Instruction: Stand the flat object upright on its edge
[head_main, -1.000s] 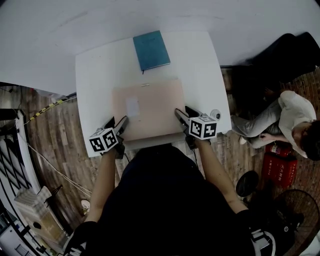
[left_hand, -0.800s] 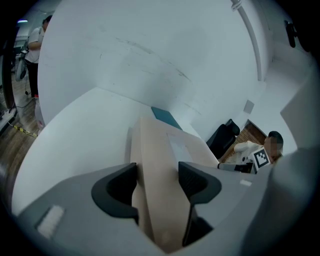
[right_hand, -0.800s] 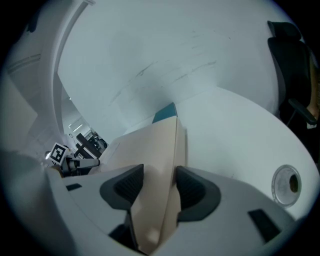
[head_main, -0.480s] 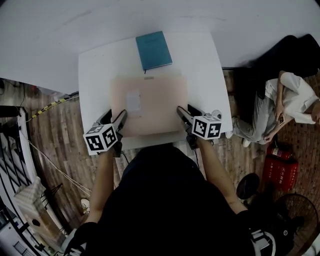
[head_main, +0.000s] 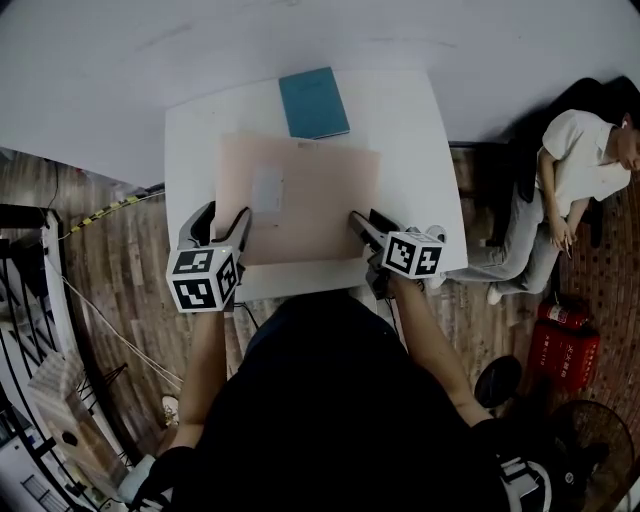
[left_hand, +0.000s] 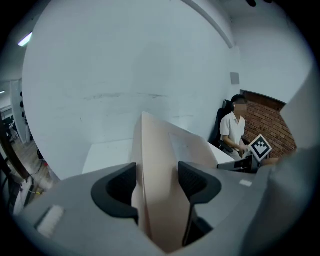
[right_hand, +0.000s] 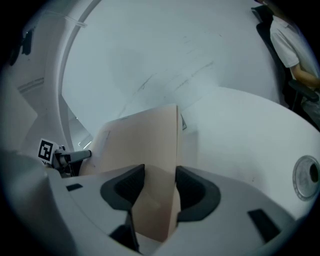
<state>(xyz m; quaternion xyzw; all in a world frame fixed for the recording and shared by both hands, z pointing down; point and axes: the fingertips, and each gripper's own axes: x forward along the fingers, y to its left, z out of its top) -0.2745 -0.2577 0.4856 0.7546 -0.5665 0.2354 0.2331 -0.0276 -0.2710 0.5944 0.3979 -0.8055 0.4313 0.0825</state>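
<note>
A flat tan cardboard box (head_main: 300, 200) is held over the white table (head_main: 420, 150), tilted with its far edge raised toward the teal book (head_main: 313, 102). My left gripper (head_main: 222, 222) is shut on the box's near left edge. In the left gripper view the box (left_hand: 155, 150) runs edge-on between the pads of the left gripper (left_hand: 157, 180). My right gripper (head_main: 366, 225) holds the near right edge, and its jaws are closing on it. In the right gripper view the box (right_hand: 140, 135) fills the gap of the right gripper (right_hand: 160, 185).
The teal book lies at the table's far edge, partly behind the box's top edge. A small round metal object (right_hand: 306, 176) sits near the table's right edge. A person (head_main: 580, 150) sits to the right of the table, and red canisters (head_main: 560, 340) stand on the wooden floor.
The box's far edge has lifted and now reaches the teal book. My left gripper has risen and moved slightly left. The seated person at right has shifted.
</note>
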